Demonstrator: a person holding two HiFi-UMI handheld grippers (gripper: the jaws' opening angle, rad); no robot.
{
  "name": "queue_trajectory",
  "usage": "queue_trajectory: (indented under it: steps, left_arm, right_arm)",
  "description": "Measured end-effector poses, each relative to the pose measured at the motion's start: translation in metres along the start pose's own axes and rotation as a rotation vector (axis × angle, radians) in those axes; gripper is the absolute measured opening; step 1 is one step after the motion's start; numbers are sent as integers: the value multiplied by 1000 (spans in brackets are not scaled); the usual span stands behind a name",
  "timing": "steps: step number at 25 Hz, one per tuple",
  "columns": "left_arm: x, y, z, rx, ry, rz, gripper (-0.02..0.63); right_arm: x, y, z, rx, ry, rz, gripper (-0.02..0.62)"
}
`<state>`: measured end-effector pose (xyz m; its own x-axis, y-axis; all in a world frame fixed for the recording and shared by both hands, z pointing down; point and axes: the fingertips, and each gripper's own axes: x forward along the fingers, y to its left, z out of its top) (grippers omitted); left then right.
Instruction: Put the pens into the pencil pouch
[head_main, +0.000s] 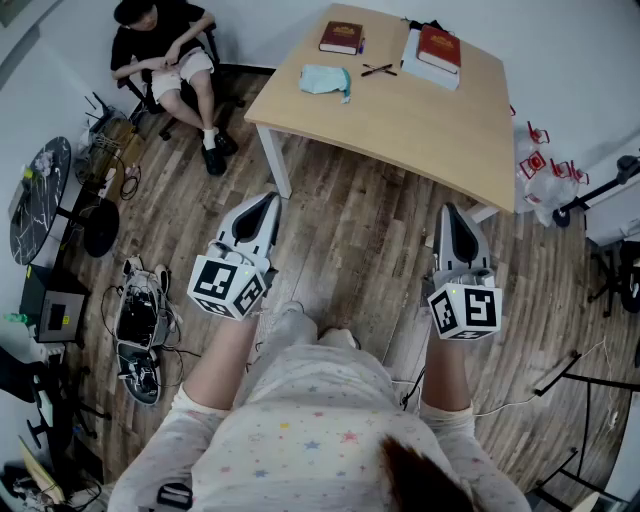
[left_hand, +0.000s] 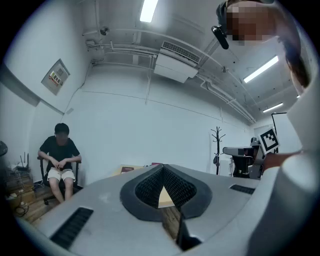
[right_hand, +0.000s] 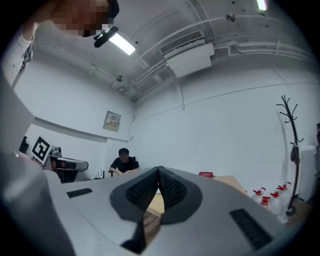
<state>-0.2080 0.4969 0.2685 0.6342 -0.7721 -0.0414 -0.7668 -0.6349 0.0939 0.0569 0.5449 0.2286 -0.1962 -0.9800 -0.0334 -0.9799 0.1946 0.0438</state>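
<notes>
On the wooden table (head_main: 420, 120), far ahead of me, a pale blue pencil pouch (head_main: 325, 79) lies beside two dark pens (head_main: 377, 70). My left gripper (head_main: 268, 201) and right gripper (head_main: 449, 210) are held level over the wood floor, well short of the table. Both are shut with nothing between the jaws. In the left gripper view the left gripper (left_hand: 163, 167) has its ribbed pads meeting at the tips. In the right gripper view the right gripper (right_hand: 159, 169) looks the same. Pouch and pens cannot be made out in either gripper view.
Two red books (head_main: 341, 37) (head_main: 438, 48) lie on the table, one on white paper. A person (head_main: 165, 55) sits on a chair at the back left. Electronics and cables (head_main: 138, 325) litter the floor at left. Red-capped bottles (head_main: 540, 160) and stands sit at right.
</notes>
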Motion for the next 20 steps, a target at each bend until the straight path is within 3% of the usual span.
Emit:
queue_trajectory:
  steps: [13,14,16,20]
  left_arm:
    - [-4,-13,-5,50,46,47,23]
    - [-3,-12,-6,46,52,57,61]
    - [0,-10,-8,36,64,79,220]
    - [7,-6,-7,39,72,95,262]
  right_arm:
    - [-18,-1,1,41,-9,1,22]
    - [-18,-1,1,51,-11,5,47]
    - [-16,-3,0,69,-16,10,115]
    - [-6,-9,-4,96,-3,-3,232]
